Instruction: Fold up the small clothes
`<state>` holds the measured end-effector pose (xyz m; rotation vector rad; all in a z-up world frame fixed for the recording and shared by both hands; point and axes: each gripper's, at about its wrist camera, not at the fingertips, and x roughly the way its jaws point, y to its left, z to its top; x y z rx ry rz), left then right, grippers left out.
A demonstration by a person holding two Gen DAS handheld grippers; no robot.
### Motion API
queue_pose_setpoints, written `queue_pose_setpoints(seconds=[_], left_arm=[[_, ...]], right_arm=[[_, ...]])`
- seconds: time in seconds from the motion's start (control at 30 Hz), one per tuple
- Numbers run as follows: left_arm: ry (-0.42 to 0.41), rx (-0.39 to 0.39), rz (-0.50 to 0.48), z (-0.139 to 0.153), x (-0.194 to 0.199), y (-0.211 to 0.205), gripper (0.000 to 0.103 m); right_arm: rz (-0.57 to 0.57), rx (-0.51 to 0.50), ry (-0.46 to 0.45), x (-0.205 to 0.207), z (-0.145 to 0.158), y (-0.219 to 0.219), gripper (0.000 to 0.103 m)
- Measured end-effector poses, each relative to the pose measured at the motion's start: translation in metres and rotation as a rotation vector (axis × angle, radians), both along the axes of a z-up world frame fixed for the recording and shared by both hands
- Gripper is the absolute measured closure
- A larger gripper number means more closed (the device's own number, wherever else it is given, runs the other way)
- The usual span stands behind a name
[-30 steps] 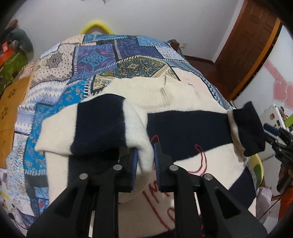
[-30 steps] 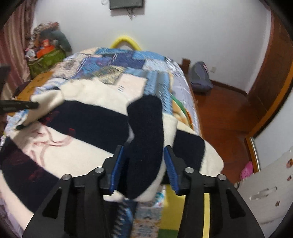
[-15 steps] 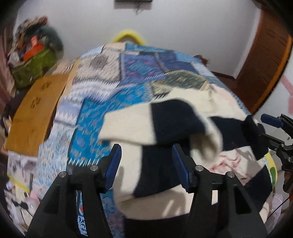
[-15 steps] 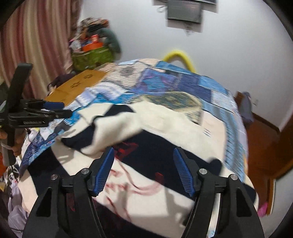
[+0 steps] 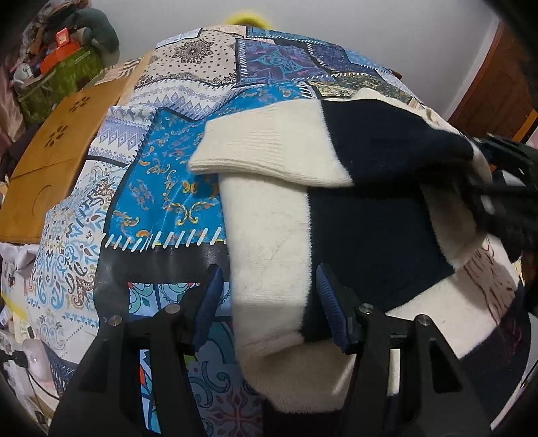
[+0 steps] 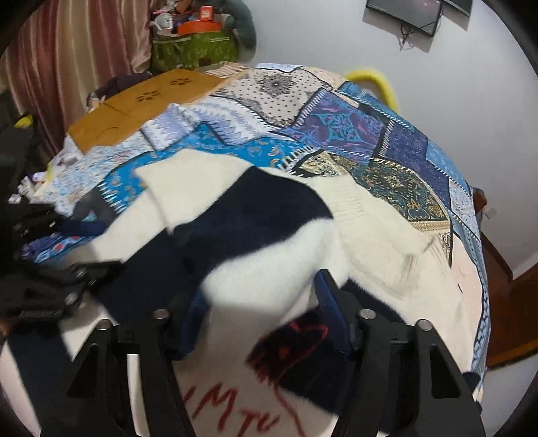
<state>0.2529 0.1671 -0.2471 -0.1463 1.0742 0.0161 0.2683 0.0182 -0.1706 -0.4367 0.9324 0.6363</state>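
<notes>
In the left wrist view, the left gripper (image 5: 269,302) sits at the bottom centre with its blue pads spread. The near edge of the cream and navy sweater (image 5: 336,235) lies between them, but neither pad presses on it, so nothing is pinched. The sweater fills the centre and right of the frame on the patchwork bedspread (image 5: 161,188). One sleeve (image 5: 302,151) lies folded across the body, cuff toward centre left, apparently placed there to narrow the garment. At the right edge the other gripper shows as a dark blur over the fabric. A brown board (image 5: 50,161) lies at the left.

In the right wrist view, the right gripper (image 6: 259,319) is at the bottom centre. Its jaws have just been closing, and a blurred cream fold of the sweater (image 6: 269,235) lies between them; whether the pads actually bite it I cannot tell. The sweater spreads across the lower frame, red lettering (image 6: 235,413) at the bottom, likely mid-fold. The left gripper (image 6: 60,289) appears at the left edge. A wall screen (image 6: 413,13) hangs upper right.
</notes>
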Motion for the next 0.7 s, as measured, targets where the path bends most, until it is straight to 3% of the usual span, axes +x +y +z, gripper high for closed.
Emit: queue_pose_setpoints(seconds=[0.2,0.47,0.7], left_arm=[[0.002,0.011,-0.003,-0.003,0.001,0.000,0.045],[0.000,0.053,0.012,-0.003,0.000,-0.005,0.043],[0.008,0.071,0.029,-0.004,0.000,-0.005,0.039]], right_arm=[[-0.069,0.100,-0.069,0.008,0.025,-0.013,0.076],[-0.172,0.199,-0.176,0.002,0.068,-0.057,0.082],[-0.247,0.201,-0.135,-0.014,0.056,-0.109,0.085]])
